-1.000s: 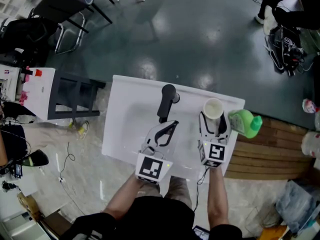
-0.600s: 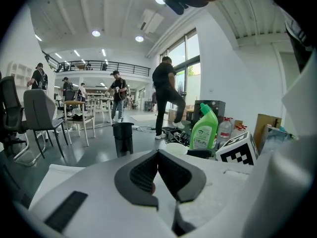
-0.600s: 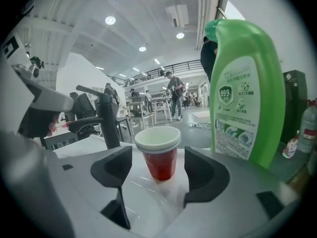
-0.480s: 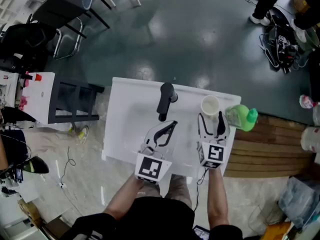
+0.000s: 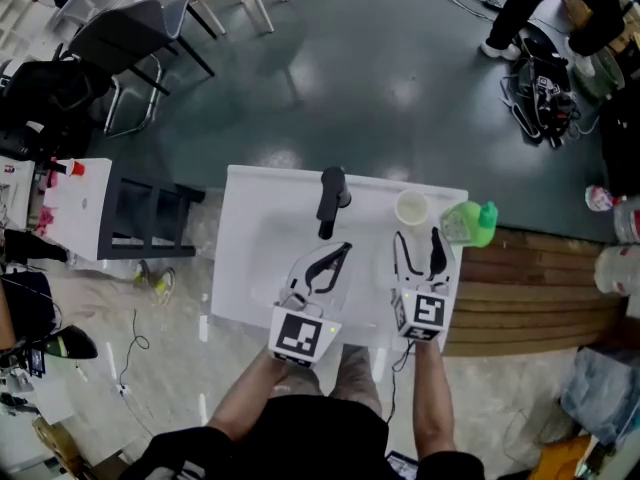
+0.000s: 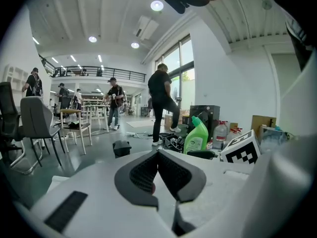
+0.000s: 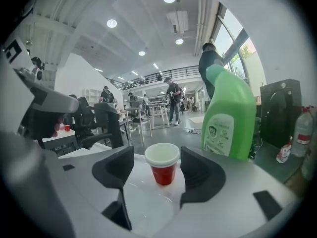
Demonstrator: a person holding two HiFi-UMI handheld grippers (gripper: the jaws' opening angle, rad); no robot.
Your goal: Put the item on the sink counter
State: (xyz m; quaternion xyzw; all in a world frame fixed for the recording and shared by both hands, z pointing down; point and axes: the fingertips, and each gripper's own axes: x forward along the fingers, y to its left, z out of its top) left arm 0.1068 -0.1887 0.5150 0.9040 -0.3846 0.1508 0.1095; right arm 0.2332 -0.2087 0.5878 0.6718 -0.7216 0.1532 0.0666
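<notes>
Right gripper view showed red cup [image 7: 162, 163] upright on sink counter [image 5: 250, 228] at 12 o'clock, green bottle [image 7: 228, 113] at 2. Right gripper [image 5: 418, 240] jaws apart, just narrowed slightly, cup beyond tips, untouched. Left gripper [image 5: 343, 252] closed, empty. I judged: retreat straight back, avoid clipping cup.

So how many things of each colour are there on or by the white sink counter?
red cup: 1
green bottle: 1
black tap: 1
Total: 3
</notes>
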